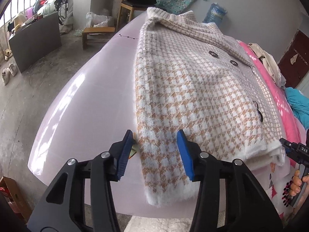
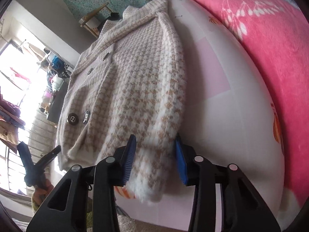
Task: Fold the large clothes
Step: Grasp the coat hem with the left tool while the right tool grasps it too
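Pale table bears a checked coat; both tongs straddle sleeve cuffs, grip unclear; only right view shows pink blanket.

— What does the coat look like?
— A fuzzy knit in a tan-and-white houndstooth check, with wide lapels, white fluffy edging and dark round buttons in pairs down the front.
— How does it lie?
— Flat and front-up on the pale pink worktop, collar at the far end, both sleeves laid straight down its sides, cuffs at the near edge.
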The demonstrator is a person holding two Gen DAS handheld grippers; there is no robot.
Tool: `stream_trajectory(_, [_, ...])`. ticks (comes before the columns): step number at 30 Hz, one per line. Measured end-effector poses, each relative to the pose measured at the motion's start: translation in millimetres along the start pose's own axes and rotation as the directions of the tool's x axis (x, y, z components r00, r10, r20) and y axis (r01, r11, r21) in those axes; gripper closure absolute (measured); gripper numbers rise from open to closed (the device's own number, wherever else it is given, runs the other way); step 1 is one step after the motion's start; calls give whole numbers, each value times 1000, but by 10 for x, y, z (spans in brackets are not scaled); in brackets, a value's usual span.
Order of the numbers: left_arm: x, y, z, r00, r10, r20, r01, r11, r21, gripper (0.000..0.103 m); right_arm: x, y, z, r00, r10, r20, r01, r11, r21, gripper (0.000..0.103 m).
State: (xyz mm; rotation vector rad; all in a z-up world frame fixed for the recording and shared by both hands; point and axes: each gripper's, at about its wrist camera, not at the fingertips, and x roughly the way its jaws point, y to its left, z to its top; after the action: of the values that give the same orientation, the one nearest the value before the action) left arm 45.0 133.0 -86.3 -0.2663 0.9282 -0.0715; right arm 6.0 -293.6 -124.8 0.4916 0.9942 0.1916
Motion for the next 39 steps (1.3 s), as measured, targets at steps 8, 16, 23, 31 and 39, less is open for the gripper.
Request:
stream_trajectory(8, [-42,-85,10,999,3,46,-4,1000,27,92,-3,9,-74,1000,16,9,-17,999,30,89])
stream_trajectory(16, [-688,-226,112,980,6,198,-35,989,145,96,-727,272,45,975,93,203,-87,995,-38,96])
stream_trajectory(23, [-1182,-261,-11,977,-48,206,4,978,209,97,-1178,337,-34,960,151,237,-138,988,-72,96])
stream_trajectory(31, [-1344,128,-517,997,-1,80,-11,989,148,96,-1121,12,-770,991,119,54,-119,993,-12,96])
stream_trajectory(39, [-877,350,-696,997,-9,-71,13,998,56,95,-654,-134,-841,995,32,-98,-34,999,-25,92])
